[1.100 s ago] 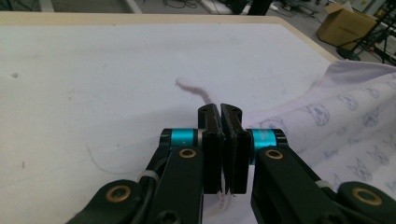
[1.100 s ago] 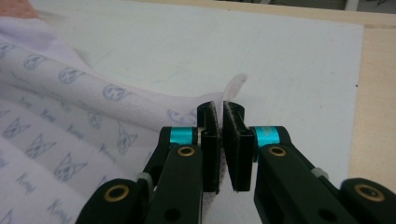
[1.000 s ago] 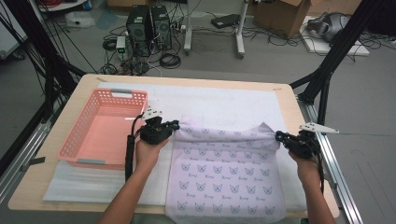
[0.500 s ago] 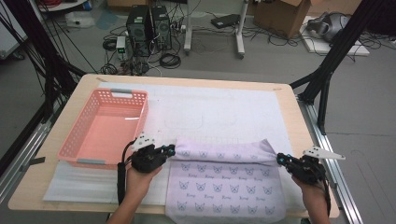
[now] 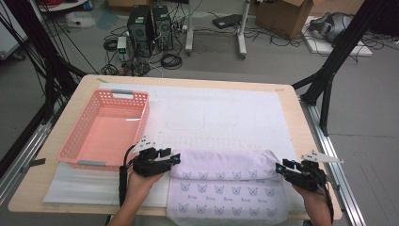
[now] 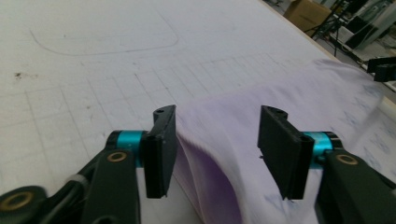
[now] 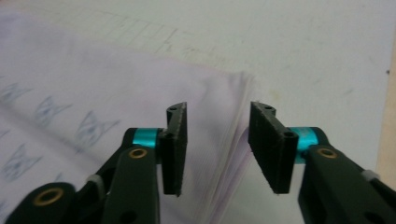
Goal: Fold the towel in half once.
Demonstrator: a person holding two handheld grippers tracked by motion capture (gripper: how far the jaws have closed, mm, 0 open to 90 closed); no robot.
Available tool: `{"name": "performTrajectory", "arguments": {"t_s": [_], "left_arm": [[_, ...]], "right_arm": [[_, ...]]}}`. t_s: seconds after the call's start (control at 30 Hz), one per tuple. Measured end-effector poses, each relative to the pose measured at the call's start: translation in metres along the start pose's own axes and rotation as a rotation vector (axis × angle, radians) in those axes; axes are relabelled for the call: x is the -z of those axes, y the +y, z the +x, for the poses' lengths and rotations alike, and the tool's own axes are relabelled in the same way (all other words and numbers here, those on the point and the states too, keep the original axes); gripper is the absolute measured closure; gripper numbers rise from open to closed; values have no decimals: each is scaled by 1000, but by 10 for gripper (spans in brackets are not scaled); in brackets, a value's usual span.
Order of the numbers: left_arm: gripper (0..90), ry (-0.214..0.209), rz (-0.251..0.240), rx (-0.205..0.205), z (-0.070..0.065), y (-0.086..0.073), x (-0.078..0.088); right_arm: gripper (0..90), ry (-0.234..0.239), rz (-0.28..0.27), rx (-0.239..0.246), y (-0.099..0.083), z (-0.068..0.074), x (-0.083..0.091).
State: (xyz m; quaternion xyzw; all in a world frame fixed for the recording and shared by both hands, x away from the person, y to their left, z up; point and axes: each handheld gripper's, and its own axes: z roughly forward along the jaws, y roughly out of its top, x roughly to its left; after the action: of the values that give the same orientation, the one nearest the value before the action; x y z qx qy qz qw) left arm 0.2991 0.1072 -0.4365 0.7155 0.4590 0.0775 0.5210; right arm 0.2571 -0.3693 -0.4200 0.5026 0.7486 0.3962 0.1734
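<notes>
Both tongs have just been opening, releasing the folded edge of the cloth [image 5: 226, 186], which is now lying flat at the counter's [image 5: 282, 96] 6 o'clock side; this fold appears complete. The left tongs [image 5: 173, 159] are standing moderately wide at the cloth's 9 o'clock corner, fabric [image 6: 224, 140] between the jaws, unpinched. The right tongs [image 5: 281, 168] are standing likewise at the 3 o'clock corner, straddling the edge [image 7: 236, 121]. The basket [image 5: 106, 129] is sitting at 10 o'clock.
</notes>
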Motion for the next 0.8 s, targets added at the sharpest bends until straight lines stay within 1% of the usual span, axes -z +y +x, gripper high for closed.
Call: {"name": "performTrajectory", "arguments": {"t_s": [0.03,0.07,0.1,0.13,0.17,0.2,0.23,0.27,0.3,0.33,0.37,0.4,0.43,0.47,0.5,0.53,0.57,0.6,0.63,0.67,0.7,0.73,0.77,0.8], "left_arm": [[450,11,9,16,2,2,-6],[469,16,30,21,4,3,-13],[493,22,48,22,5,4,-18],[535,30,79,37,7,4,-26],[595,30,79,37,7,4,-26],[595,45,87,36,7,3,-28],[770,56,95,28,7,2,-30],[822,64,104,22,7,2,-31],[842,62,101,13,5,2,-30],[846,70,85,1,3,2,-29],[846,67,69,-7,2,3,-26],[847,55,42,-9,0,4,-22],[842,38,-5,-24,-3,7,-14],[840,38,-5,-24,-3,7,-14],[840,29,-15,-33,-5,8,-10],[838,23,-26,-38,-7,8,-7],[838,17,-39,-40,-8,8,-3],[839,1,-53,-34,-10,8,0],[839,-11,-57,-34,-11,7,4],[839,-25,-69,-31,-13,6,7],[839,-35,-79,-36,-15,5,11],[839,-43,-83,-41,-17,3,15],[839,-48,-89,-45,-19,1,18],[837,-56,-96,-44,-21,-1,23]], "right_arm": [[521,-7,10,-1,5,-1,-7],[514,-21,40,7,13,-3,-21],[515,-33,54,4,17,-4,-27],[515,-42,65,0,20,-6,-33],[515,-42,65,0,20,-6,-33],[518,-50,78,-5,22,-8,-38],[629,-38,111,-11,24,-11,-47],[714,-23,131,-16,25,-12,-50],[834,-16,139,-1,25,-12,-51],[863,-21,127,26,25,-11,-50],[863,-21,127,26,25,-11,-50],[865,-32,90,42,24,-8,-44],[865,-36,66,47,24,-7,-40],[865,-36,66,47,24,-7,-40],[864,-33,50,47,23,-6,-35],[863,-39,9,56,22,-4,-25],[863,-39,9,56,22,-4,-25],[863,-30,-34,58,20,-2,-14],[864,-28,-49,62,18,1,-8],[864,-28,-49,62,18,1,-8],[863,-11,-70,59,14,5,3],[864,-9,-87,68,12,7,8],[864,-9,-87,68,12,7,8],[863,11,-101,67,7,12,18]]}}
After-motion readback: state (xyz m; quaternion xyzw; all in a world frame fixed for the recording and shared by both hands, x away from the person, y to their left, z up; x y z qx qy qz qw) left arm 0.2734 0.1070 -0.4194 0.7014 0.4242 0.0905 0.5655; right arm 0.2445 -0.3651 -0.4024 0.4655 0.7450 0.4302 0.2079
